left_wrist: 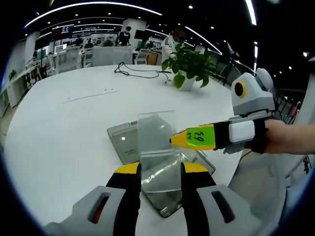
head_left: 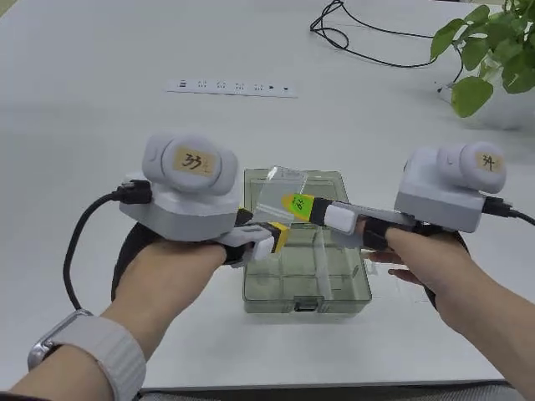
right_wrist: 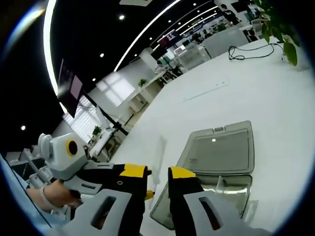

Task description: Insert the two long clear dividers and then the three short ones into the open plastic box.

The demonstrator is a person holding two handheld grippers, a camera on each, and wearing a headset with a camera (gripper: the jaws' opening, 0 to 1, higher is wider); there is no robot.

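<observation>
Clear plastic divider sheet [head_left: 280, 190] sits above the open grey-tinted plastic box [head_left: 334, 296] on the white worktop [head_left: 125, 125]. Left tongs [left_wrist: 161, 168] clamped across its lower end. Right tongs [right_wrist: 158, 173] narrow around its edge, grip cannot be told. Risk: opposed pulls bow the sheet and it misses the slots. Count: one divider aloft, one box.

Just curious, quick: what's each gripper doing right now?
Left gripper: shut on the divider.
Right gripper: jaws astride the divider's edge; grip cannot be told.

Clear divider [head_left: 280, 190] above open box [head_left: 251, 288]
</observation>
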